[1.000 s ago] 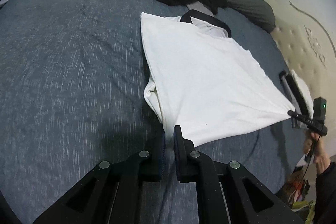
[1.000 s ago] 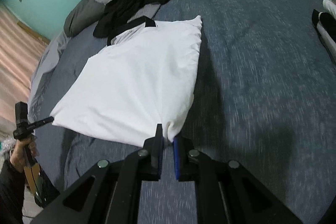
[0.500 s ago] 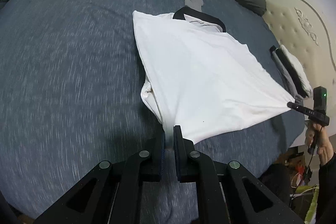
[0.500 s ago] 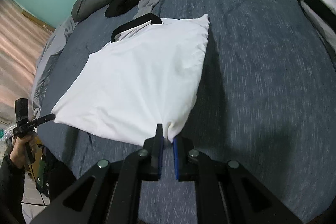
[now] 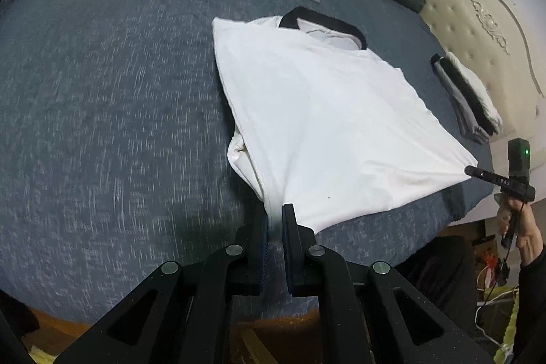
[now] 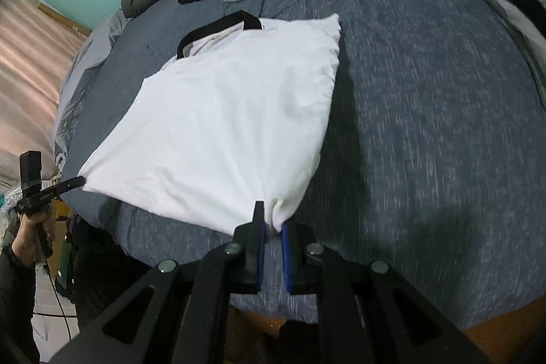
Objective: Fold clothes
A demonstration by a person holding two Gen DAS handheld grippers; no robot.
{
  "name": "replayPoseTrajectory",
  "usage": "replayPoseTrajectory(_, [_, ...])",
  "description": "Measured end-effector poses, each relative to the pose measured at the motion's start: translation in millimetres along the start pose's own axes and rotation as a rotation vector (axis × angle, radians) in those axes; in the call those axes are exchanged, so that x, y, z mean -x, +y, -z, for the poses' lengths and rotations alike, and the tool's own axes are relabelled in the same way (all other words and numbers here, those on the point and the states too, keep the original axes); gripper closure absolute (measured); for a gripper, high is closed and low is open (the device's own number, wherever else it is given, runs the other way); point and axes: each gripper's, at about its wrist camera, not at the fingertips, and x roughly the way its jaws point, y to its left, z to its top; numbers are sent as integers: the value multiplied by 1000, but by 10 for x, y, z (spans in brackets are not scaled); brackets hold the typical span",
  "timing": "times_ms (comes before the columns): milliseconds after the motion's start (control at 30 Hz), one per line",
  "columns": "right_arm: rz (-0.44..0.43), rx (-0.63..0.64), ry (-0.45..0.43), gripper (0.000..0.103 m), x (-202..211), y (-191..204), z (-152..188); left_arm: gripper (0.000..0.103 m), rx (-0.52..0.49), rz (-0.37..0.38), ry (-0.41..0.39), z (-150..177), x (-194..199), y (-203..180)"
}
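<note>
Your lighting is dim and cool, with no hard glare. The white shirt (image 5: 327, 125) is the brightest surface in both views and reads slightly washed out, with only faint creases showing. It throws a soft dark shadow onto the blue bedspread (image 6: 426, 91) along its right edge in the right wrist view. A broad shadow also pools on the bedspread just ahead of each gripper. The bedspread's pale flecks smear into streaks, heaviest toward the sides, so you have motion blur. Fisheye distortion bulges the bed and black vignetting cuts every corner. The headboard (image 5: 477, 33) looks evenly lit.
</note>
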Motion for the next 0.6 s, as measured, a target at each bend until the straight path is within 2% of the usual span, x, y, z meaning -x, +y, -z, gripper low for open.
replayPoseTrajectory(200, [-2,-33,14,95,-178,-137,140,94,81,-1,32,126,-249,224])
replayPoseTrajectory(333, [3,-60,43,91,-268,-222,145,93,102,0,47,155,-243,272])
replayPoseTrajectory(400, [12,-68,62,85,-293,-261,162,94,106,-2,54,169,-221,282])
replayPoseTrajectory(600, [20,-103,66,77,-206,-441,155,94,116,-3,59,171,-144,315])
